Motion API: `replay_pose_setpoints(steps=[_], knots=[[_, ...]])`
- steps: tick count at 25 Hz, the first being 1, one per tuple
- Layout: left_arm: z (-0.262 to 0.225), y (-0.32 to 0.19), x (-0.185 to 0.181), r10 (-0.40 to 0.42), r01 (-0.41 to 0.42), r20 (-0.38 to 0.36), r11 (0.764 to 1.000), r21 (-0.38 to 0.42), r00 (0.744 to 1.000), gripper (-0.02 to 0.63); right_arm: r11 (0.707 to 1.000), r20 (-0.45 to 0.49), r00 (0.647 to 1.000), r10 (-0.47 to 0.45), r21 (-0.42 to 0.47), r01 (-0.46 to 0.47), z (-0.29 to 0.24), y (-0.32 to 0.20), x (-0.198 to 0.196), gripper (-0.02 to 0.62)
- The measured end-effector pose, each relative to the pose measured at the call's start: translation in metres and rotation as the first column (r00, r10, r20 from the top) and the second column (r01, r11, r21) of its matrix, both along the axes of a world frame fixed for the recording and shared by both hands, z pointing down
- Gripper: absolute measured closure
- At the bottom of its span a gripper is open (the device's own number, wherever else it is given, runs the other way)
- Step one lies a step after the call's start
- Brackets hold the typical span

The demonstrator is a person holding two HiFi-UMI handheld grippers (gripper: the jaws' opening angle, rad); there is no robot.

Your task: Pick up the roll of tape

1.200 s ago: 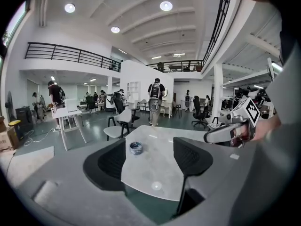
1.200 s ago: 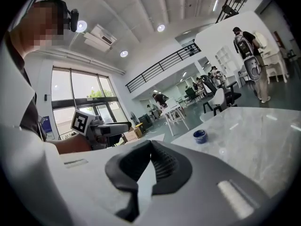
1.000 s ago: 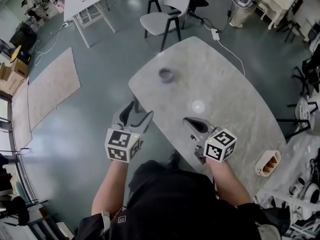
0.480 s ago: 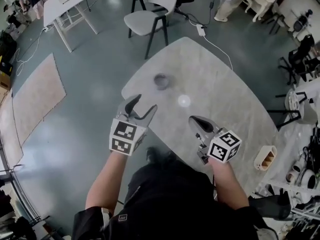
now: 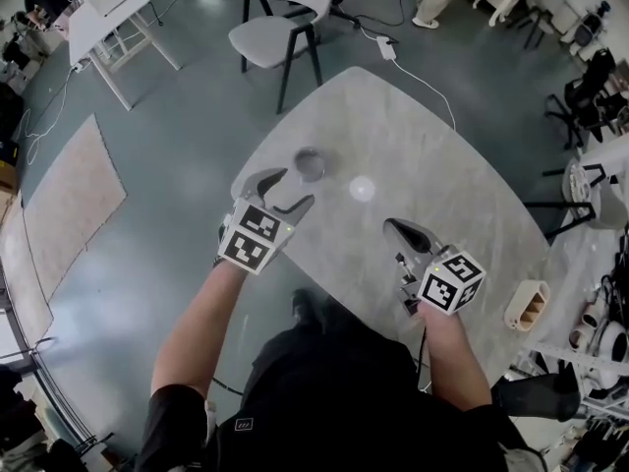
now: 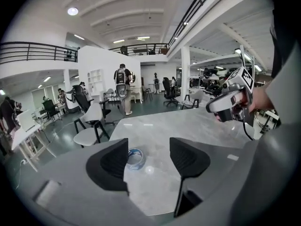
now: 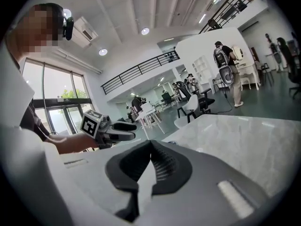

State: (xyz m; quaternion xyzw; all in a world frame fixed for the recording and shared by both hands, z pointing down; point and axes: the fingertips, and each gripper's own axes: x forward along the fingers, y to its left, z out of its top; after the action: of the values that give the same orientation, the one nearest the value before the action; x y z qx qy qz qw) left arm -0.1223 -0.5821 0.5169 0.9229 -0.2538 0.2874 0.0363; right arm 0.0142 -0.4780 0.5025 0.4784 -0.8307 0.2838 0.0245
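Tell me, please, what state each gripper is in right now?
Left gripper: jaws opening, nothing between them; blue-and-white roll of tape lies just ahead.
Right gripper: closed, empty.

The pale marbled table (image 5: 442, 185) carries a roll of tape (image 5: 311, 163), lying flat just ahead of the left gripper (image 5: 293, 189), whose jaws are opening with nothing between them. A beige holder (image 5: 528, 313) sits at the table's edge, off to the right of the right gripper (image 5: 395, 228).

L hand-held gripper (image 5: 293, 187) opening, empty; R hand-held gripper (image 5: 393, 226) jaws together.
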Motion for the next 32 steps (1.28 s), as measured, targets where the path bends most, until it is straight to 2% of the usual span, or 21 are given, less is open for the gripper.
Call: replay_pose_setpoints(steps=[6,10,13,19,26,32], knots=[[0.048,-0.026,0.032,0.072,-0.064,0.086,0.993,-0.094,0.994,0.33,1.0,0.038,0.999,0.009,-0.015,-0.008,0.017,-0.019,0.02,0.592],[0.083,-0.042,0.047,0.14,-0.12,0.192,0.986,-0.111,0.971,0.33,0.998,0.067,0.997,0.028,-0.058,-0.024,0.04,-0.024,0.03,0.592],[0.107,-0.053,0.057,0.197,-0.169,0.264,0.978,-0.125,0.944,0.33,0.996,0.079,0.996,0.036,-0.087,-0.029,0.053,-0.028,0.036,0.592],[0.16,-0.068,0.067,0.27,-0.207,0.365,0.957,-0.202,0.891,0.33,0.992,0.092,0.995,0.048,-0.122,-0.036,0.073,-0.033,0.047,0.592],[0.204,-0.083,0.076,0.336,-0.234,0.439,0.934,-0.269,0.834,0.33,0.987,0.097,0.991,0.091,-0.142,-0.076,0.085,-0.04,0.069,0.592],[0.229,-0.081,0.084,0.413,-0.289,0.516,0.907,-0.307,0.75,0.336,0.981,0.107,0.985,0.137,-0.15,-0.12,0.091,-0.034,0.092,0.592]])
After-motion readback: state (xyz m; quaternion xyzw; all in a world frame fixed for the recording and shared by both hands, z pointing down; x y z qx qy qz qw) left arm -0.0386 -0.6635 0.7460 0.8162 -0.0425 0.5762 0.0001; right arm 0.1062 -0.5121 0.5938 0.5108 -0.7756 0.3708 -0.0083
